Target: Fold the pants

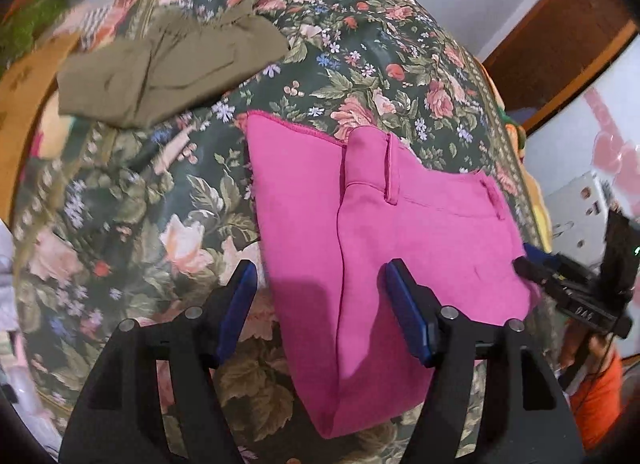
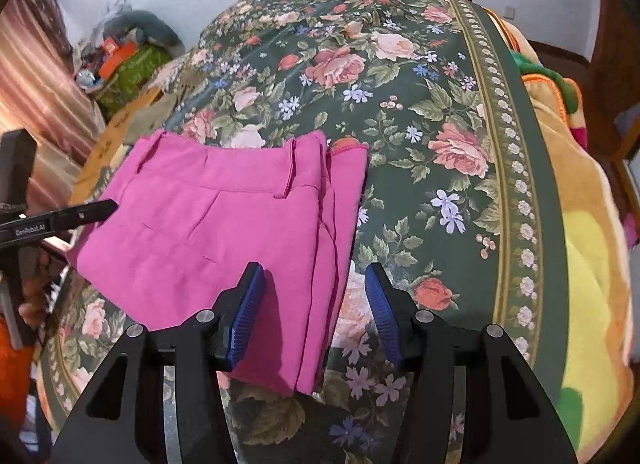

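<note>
White lettering "GenRobot.AI" reads along the black side of the left gripper (image 2: 60, 220). Digits on the right gripper (image 1: 576, 296) too blurred to read.

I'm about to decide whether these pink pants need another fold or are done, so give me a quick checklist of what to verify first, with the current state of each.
1. Left gripper released: ok, the jaws are apart with nothing pinched.
2. Right gripper released: ok, the jaws are apart, the pants' edge lies below the gap, unclamped.
3. Pink pants lying flat on the floral bedspread: ok, folded into a compact stack, waistband at the far end.
4. Edges aligned: not ok, a layer sticks out along one long side of the stack.
5. Olive garment clear of the pants: ok, it lies apart, farther up the bed.
6. Underside layers smooth: cannot tell.
</note>
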